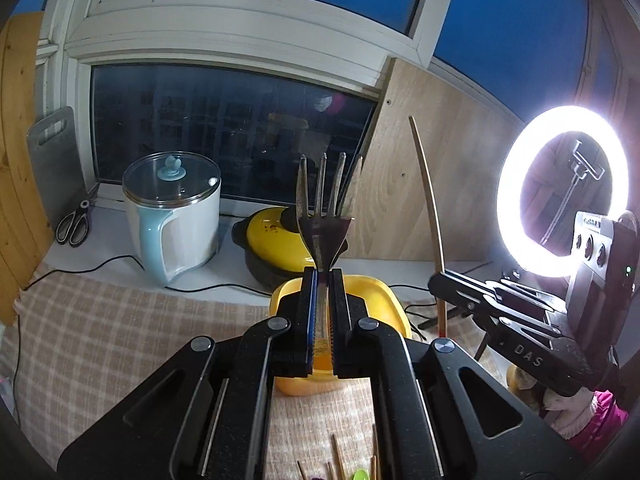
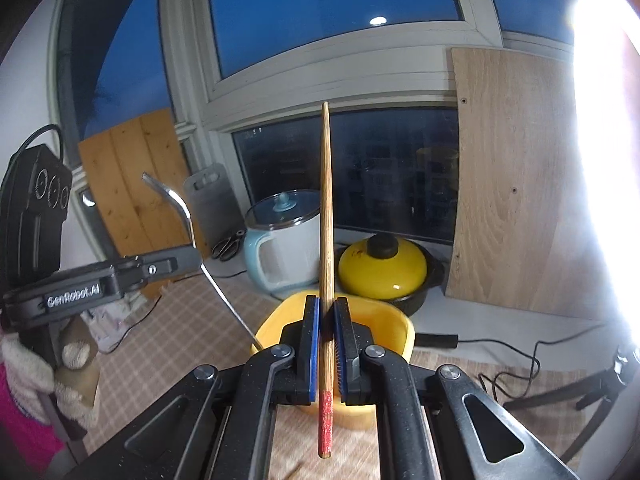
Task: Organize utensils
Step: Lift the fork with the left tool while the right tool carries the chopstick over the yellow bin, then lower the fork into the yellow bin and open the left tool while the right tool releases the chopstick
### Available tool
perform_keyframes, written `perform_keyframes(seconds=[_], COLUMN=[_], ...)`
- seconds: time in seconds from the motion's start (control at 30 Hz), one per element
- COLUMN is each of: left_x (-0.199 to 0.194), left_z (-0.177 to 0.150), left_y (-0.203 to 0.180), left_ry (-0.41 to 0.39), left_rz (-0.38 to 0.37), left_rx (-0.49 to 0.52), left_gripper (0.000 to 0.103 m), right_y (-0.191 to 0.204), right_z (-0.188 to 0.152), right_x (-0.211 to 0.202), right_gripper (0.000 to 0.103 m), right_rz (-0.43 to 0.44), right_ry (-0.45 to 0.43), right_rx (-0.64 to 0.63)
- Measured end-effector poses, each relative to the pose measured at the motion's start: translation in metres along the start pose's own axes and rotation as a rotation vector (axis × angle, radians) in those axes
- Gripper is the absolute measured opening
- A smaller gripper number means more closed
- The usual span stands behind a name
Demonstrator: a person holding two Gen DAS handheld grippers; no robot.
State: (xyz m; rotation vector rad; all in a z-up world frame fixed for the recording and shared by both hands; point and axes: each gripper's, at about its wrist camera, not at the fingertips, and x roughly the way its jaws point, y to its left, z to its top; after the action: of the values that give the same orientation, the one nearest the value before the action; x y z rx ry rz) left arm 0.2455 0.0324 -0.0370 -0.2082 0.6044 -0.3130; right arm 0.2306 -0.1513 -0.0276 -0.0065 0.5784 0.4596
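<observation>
Left tongs clamping fork, right tongs "DAS" clamping chopstick

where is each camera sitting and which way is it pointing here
Left wrist view: on the left claw, looking along its fingers toward the window; claw shut on a fork, the right claw at the right edge.
Right wrist view: on the right claw, facing the same window; shut on a chopstick, the left claw and a gloved hand at left.
Shared: yellow tub, kettle, yellow-lidded pot, both utensils.
</observation>
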Motion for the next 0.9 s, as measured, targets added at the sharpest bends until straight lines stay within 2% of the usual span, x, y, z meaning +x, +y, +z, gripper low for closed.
perform_keyframes(seconds=[0.2, 0.47, 0.9], left_x=[0.020, 0.040, 0.064], left_z=[0.000, -0.013, -0.029], left_y=[0.003, 0.006, 0.005], left_ry=[0.023, 0.073, 0.137], left_rz=[0.011, 0.020, 0.029], left_rx=[-0.002, -0.002, 0.003], left_gripper=[0.003, 0.003, 0.003], right_y=[0.004, -0.006, -0.023], right_z=[0.008, -0.005, -0.021], right_x=[0.029, 0.069, 0.079], right_gripper=[0.005, 0.005, 0.005], right_rz=[-0.062, -0.090, -0.072], right_ry=[-0.007, 0.049, 0.087], right_rx=[-0.030, -0.014, 0.039])
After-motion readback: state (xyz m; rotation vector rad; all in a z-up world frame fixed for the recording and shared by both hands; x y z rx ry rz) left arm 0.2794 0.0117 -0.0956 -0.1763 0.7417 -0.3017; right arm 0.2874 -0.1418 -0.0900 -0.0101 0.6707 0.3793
